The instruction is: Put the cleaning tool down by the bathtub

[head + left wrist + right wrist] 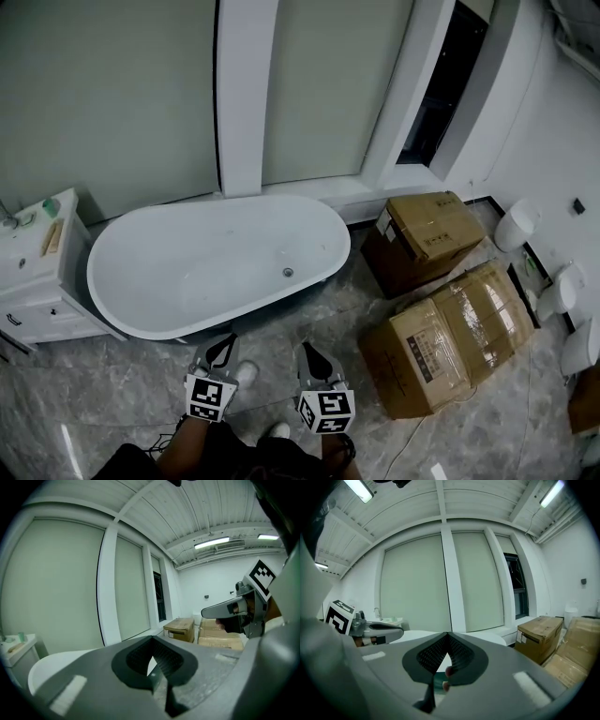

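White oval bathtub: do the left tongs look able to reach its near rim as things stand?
Probably yes. The left tongs hang shut just short of the white oval bathtub, with only grey marble floor between; nothing blocks the way.

The bathtub (187,272) stands between a cabinet (37,281) on its left and boxes (450,328) on its right.

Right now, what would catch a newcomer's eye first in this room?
The big white bathtub fills the middle of the head view. Boxes stand stacked to its right. The left gripper and right gripper hang in front of the tub at the bottom, fingers shut.
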Demonstrator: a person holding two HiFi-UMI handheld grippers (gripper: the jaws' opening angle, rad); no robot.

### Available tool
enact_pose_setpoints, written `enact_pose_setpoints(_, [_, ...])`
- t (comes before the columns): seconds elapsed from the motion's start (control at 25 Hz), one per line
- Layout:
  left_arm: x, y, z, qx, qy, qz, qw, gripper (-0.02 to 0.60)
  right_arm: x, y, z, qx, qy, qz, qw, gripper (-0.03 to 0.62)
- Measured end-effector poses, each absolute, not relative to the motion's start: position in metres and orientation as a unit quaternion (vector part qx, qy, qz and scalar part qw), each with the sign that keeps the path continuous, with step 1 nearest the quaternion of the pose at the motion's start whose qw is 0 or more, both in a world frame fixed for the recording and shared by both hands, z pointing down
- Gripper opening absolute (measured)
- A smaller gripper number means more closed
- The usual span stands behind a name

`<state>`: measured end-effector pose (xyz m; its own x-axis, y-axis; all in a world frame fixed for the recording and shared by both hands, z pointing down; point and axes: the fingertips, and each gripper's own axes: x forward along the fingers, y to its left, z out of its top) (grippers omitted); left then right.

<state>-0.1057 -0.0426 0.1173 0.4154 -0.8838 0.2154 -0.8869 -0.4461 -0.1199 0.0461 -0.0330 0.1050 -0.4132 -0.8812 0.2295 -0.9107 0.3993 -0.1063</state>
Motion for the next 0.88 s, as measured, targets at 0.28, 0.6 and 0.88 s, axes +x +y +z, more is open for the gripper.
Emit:
enact_pose_setpoints(0.28, [-0.099,-0.044,0.088,0.836,-0.539,0.103,0.0,0.0,0.068,-0.038,0.075,0.539,-0.837,0.075,0.05,0.02])
enact_pose_setpoints(0.6, [-0.117,-0.039,0.068,0.819,-0.566,0.089,-0.004,0.0,0.071,-0.041,0.061,0.535,-0.842,0.058,0.043,0.018])
enact_pose_setpoints(0.88, [-0.125,-0.038,0.066,0.809,-0.582,0.086,-0.006,0.0,0.067,-0.045,0.058,0.529,-0.846,0.049,0.042,0.017])
